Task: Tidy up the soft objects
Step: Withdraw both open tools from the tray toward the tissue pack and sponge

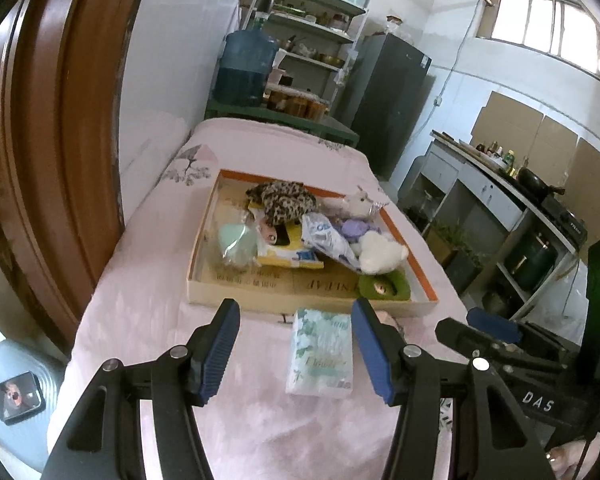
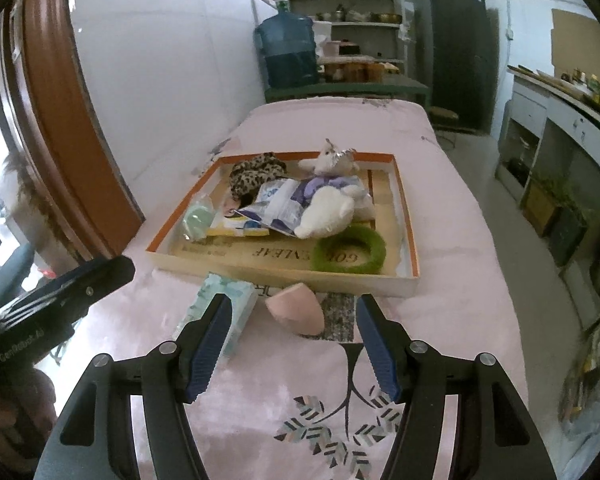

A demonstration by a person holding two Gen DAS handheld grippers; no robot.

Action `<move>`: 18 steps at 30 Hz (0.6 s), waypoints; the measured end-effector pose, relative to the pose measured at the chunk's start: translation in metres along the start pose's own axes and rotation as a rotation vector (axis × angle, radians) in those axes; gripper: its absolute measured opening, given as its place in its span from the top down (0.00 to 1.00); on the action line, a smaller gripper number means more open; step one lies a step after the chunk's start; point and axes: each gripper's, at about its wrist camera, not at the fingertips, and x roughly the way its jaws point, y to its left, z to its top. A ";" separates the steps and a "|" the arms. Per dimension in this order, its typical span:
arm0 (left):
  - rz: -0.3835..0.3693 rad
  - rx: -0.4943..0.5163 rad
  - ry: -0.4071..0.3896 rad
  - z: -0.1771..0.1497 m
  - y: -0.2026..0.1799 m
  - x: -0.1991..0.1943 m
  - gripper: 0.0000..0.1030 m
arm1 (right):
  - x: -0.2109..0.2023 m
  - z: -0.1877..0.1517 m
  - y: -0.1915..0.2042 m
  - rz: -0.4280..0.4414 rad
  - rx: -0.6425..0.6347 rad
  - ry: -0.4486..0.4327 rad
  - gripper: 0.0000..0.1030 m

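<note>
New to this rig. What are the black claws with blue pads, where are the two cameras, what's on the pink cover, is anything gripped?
No robot here: a person holds one two-finger gripper in each hand, and a fisheye camera on each looks forward along its fingers. One picture is from the left gripper, the other from the right gripper. Both hang open over a pink cover and hold nothing.

On the cover sits a shallow cardboard tray holding a white plush toy, a leopard-print item, a green ring and some packets. In front of the tray lie a tissue pack, framed by the left gripper's fingers, and a pink egg-shaped sponge, framed by the right's.
</note>
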 end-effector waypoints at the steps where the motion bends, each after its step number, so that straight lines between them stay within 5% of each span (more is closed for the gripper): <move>1: -0.001 -0.001 0.006 -0.003 0.001 0.001 0.44 | 0.001 -0.001 -0.001 -0.002 0.004 0.002 0.36; 18: -0.062 0.047 0.124 -0.031 -0.008 0.038 0.44 | 0.017 -0.014 -0.020 -0.006 0.059 0.040 0.36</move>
